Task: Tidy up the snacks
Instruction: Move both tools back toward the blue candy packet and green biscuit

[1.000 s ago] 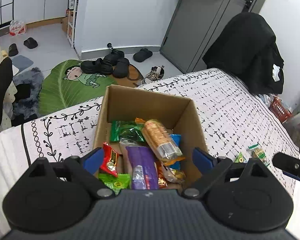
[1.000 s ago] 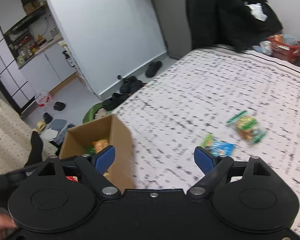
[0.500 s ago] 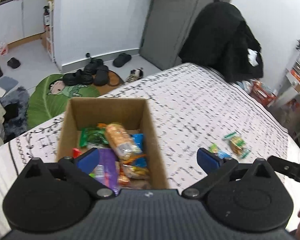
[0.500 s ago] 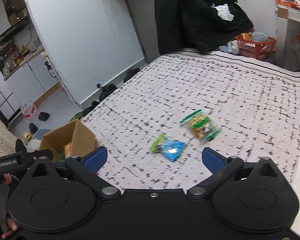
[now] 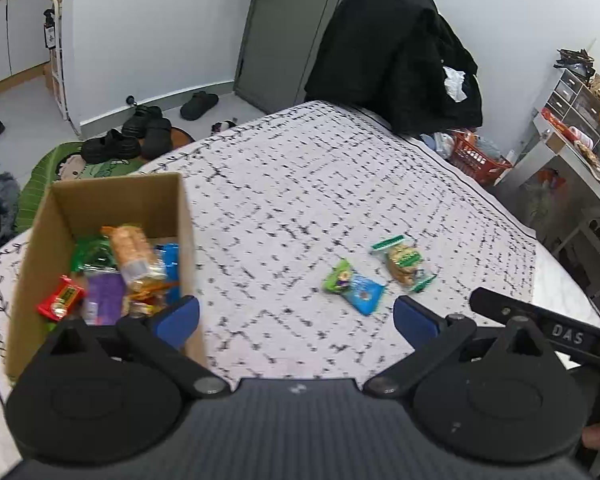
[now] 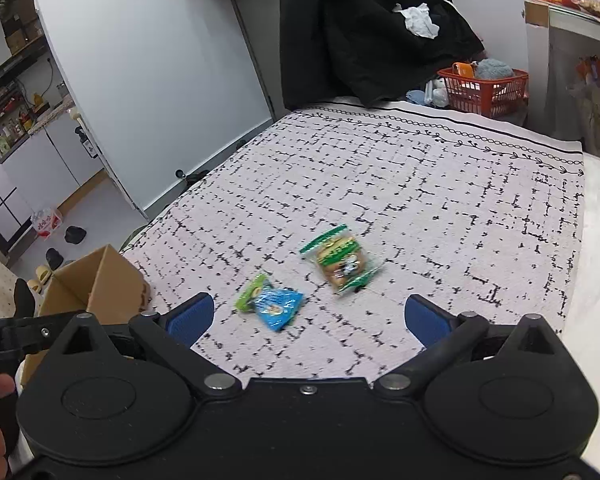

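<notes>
Far left on the bed (image 5: 300, 184): an open cardboard box (image 5: 112, 200), upright on the patterned cover, holding a heap of wrapped snacks — a red packet (image 5: 60, 300) by its left wall, a purple one (image 5: 102, 298) in the middle, a long clear-wrapped biscuit pack (image 5: 134, 252) lying on top, green and blue wrappers behind.

Just in front of the box's right wall: left claw (image 5: 296, 316), jaws just opened and now spread wide, nothing between the blue pads, only bare cover.

Further right, well apart from the box: two loose snacks on the cover. First a small blue-and-green packet (image 5: 354, 288), then just beside it a clear pack with green ends and biscuits inside (image 5: 404, 262); touching or not, cannot tell through the blur.

Right-hand view: right claw (image 6: 308, 316) likewise just opened and standing wide, gripping nothing, hanging above the bed with the blue-and-green packet (image 6: 272, 300) and the biscuit pack (image 6: 340, 260) lying just past its pads. Box corner (image 6: 100, 280) at that view's left edge.

Beyond the bed's far corner: dark clothing (image 5: 396, 52) draped in a pile, an orange basket (image 6: 484, 88) to its right.
</notes>
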Motion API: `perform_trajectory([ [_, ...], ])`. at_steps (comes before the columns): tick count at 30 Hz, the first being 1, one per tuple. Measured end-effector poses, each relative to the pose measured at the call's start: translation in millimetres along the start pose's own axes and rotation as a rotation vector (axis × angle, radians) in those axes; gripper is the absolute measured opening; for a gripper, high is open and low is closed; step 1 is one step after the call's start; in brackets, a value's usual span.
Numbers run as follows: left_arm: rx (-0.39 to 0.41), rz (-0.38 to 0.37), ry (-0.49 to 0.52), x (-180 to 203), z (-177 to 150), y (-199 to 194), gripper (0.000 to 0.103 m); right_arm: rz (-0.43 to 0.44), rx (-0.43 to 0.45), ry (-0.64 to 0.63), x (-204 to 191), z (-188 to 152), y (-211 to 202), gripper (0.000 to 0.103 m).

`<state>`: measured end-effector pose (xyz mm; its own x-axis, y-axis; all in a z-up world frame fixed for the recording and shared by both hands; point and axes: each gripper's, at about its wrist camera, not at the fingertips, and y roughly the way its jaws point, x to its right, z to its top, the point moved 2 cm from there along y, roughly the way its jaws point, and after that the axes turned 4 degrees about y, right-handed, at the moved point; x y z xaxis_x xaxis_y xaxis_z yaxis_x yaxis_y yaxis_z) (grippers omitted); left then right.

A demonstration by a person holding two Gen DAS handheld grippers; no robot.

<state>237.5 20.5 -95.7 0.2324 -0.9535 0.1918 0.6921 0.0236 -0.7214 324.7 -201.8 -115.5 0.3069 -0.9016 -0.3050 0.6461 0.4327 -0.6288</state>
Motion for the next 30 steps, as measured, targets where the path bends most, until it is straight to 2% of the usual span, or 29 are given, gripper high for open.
perform_trajectory([
  [9, 0.012, 0.031, -0.033, 23.2, -1.4, 18.5, 0.099, 0.025, -0.003, 0.041, 33.3, 0.2, 16.8, 0.103],
  [19, -0.037, 0.038, -0.042, 51.1, -4.1, 64.0, 0.086, 0.037, -0.006, 0.104, 61.6, 1.2, 42.0, 0.102],
  [26, -0.069, 0.050, -0.088, 59.4, -2.5, 102.2, 0.074, 0.035, -0.016, 0.091, 69.7, 8.3, 64.2, 0.100],
  [30, -0.085, 0.061, -0.122, 60.0, 0.0, 122.8, 0.072, 0.033, -0.031, 0.046, 66.0, 8.6, 77.3, 0.099],
])
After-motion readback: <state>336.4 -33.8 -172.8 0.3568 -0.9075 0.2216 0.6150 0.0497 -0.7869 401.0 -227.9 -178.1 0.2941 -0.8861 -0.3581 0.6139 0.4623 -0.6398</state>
